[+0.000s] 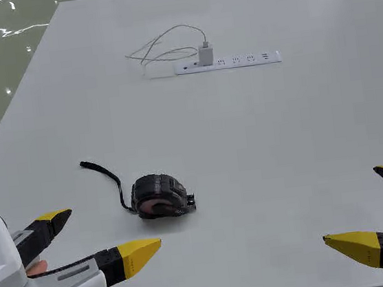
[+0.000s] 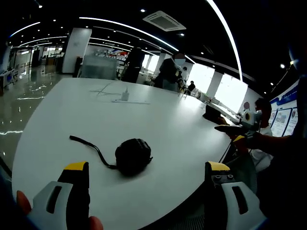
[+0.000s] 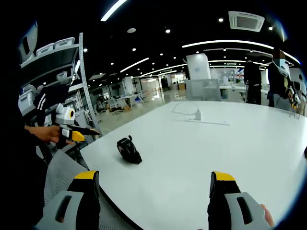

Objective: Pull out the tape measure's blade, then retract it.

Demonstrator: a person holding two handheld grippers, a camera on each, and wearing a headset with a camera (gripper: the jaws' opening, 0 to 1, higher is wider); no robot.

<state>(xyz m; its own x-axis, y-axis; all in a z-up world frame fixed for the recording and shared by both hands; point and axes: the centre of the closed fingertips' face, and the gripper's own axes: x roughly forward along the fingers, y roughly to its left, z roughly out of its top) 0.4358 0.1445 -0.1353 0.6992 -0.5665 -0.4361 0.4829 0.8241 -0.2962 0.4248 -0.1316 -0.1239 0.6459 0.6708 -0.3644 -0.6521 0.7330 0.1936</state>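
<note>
I see the tape measure resting untouched on the white table; left gripper and right gripper jaws spread wide, holding nothing

- Head view: above the desk's near edge, looking forward and down, with the tape measure close.
- Left gripper view: low at that edge, facing across, tape measure near.
- Right gripper view: off the edge, farther back.
- All three share the tape measure and power strip.

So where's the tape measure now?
In the head view the tape measure lies on the white table, left of centre, just ahead of the left gripper.
</note>
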